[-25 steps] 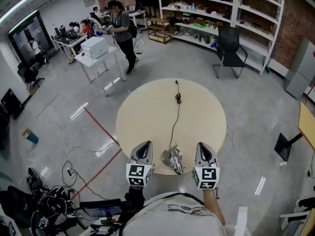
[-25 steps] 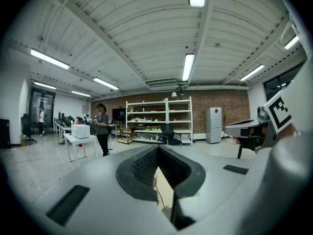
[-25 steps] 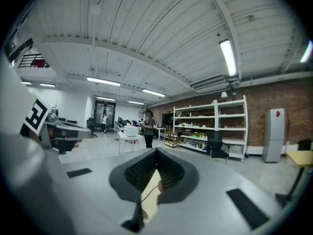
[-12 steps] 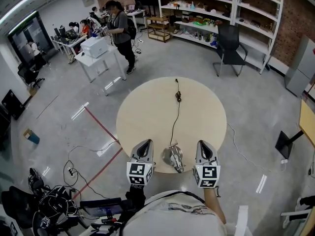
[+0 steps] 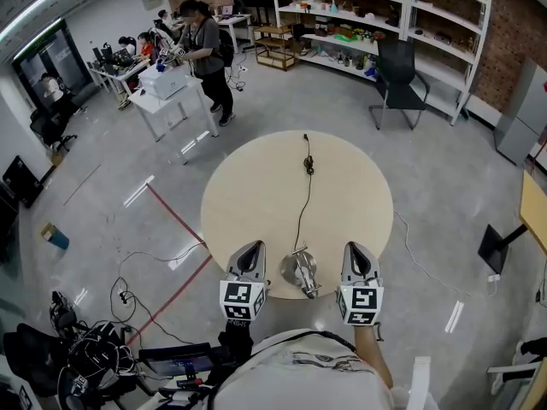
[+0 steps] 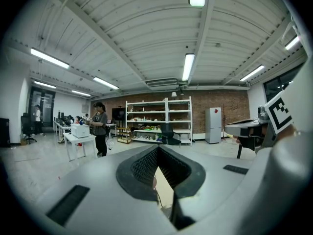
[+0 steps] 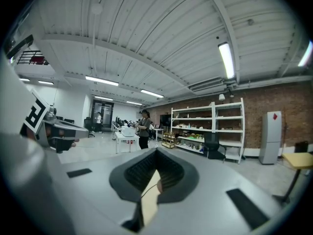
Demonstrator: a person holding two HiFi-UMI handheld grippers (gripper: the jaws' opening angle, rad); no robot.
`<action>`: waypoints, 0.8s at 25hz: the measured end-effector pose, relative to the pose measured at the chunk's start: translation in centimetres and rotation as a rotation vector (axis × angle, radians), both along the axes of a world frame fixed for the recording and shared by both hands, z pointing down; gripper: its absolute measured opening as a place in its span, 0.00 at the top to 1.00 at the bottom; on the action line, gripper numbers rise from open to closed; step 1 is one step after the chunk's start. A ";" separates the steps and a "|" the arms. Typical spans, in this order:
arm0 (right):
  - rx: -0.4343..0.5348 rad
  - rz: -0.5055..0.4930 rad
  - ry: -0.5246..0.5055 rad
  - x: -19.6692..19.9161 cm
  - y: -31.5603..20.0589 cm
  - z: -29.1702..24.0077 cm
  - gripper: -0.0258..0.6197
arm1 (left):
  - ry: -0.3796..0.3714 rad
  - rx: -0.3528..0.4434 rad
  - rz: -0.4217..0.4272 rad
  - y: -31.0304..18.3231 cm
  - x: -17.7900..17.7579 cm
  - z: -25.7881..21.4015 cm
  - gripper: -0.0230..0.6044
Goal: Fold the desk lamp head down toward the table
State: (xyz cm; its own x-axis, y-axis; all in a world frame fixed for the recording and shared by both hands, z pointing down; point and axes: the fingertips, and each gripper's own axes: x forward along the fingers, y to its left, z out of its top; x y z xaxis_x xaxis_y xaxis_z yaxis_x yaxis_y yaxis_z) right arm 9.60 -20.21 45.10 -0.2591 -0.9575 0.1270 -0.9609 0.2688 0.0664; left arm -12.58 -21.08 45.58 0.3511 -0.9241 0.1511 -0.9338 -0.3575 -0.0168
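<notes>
A small silver desk lamp (image 5: 300, 272) with a round base stands at the near edge of the round beige table (image 5: 256, 195). Its black cord (image 5: 302, 207) runs across the table to a small inline block (image 5: 308, 167). My left gripper (image 5: 250, 252) hangs just left of the lamp and my right gripper (image 5: 354, 250) just right of it. Neither touches the lamp. Both are shut with nothing held. In the left gripper view the left gripper (image 6: 157, 149) shows only a beige sliver of table below its closed tips. The right gripper (image 7: 156, 152) looks the same in its own view.
A person (image 5: 205, 45) stands by a white table (image 5: 167, 101) with a printer at the back left. A black chair (image 5: 400, 79) and shelves (image 5: 376, 24) are behind the round table. Red tape (image 5: 175, 220) and tangled cables (image 5: 128, 301) lie on the floor at the left.
Both grippers and the lamp have kept still. The person in the background has shifted a little.
</notes>
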 end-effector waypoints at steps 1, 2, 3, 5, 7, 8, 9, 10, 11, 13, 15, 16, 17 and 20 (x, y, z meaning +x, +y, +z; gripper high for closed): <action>0.000 0.000 0.000 0.0 0.0 0.0 0.95 | 0.000 -0.001 0.001 0.0 0.0 0.0 0.96; 0.001 -0.001 0.000 0.1 0.0 0.0 0.95 | 0.000 -0.003 0.001 0.0 0.1 0.1 0.96; 0.001 -0.001 0.000 0.1 -0.1 0.0 0.95 | 0.000 -0.003 0.000 -0.1 0.1 0.1 0.96; 0.000 -0.002 0.000 0.0 -0.1 0.1 0.95 | 0.000 -0.004 -0.001 -0.1 0.1 0.2 0.96; 0.000 -0.003 0.001 -0.1 -0.1 0.2 0.95 | 0.001 -0.004 -0.003 0.0 0.0 0.3 0.96; 0.001 -0.005 0.001 -0.2 0.0 0.2 0.95 | 0.002 -0.004 -0.004 0.0 -0.1 0.3 0.96; 0.002 -0.005 0.000 -0.2 0.0 0.1 0.95 | 0.002 -0.003 -0.005 0.1 -0.2 0.3 0.96; 0.001 -0.006 0.001 -0.3 0.0 0.1 0.95 | 0.002 -0.003 -0.005 0.1 -0.2 0.2 0.96; 0.001 -0.006 0.001 -0.3 0.0 0.1 0.95 | 0.003 -0.004 -0.006 0.1 -0.2 0.2 0.96; -0.001 -0.007 0.002 -0.2 -0.1 0.2 0.95 | 0.003 -0.004 -0.007 0.1 -0.2 0.3 0.96; -0.002 -0.007 0.003 -0.2 0.0 0.3 0.95 | 0.003 -0.004 -0.008 0.1 -0.2 0.3 0.96; -0.002 -0.007 0.003 -0.2 0.0 0.3 0.95 | 0.004 -0.005 -0.008 0.1 -0.1 0.4 0.96; -0.003 -0.008 0.002 -0.2 0.0 0.4 0.95 | 0.004 -0.005 -0.008 0.1 -0.1 0.4 0.96; -0.002 -0.008 0.003 -0.3 -0.1 0.3 0.95 | 0.003 -0.005 -0.008 0.0 -0.2 0.4 0.96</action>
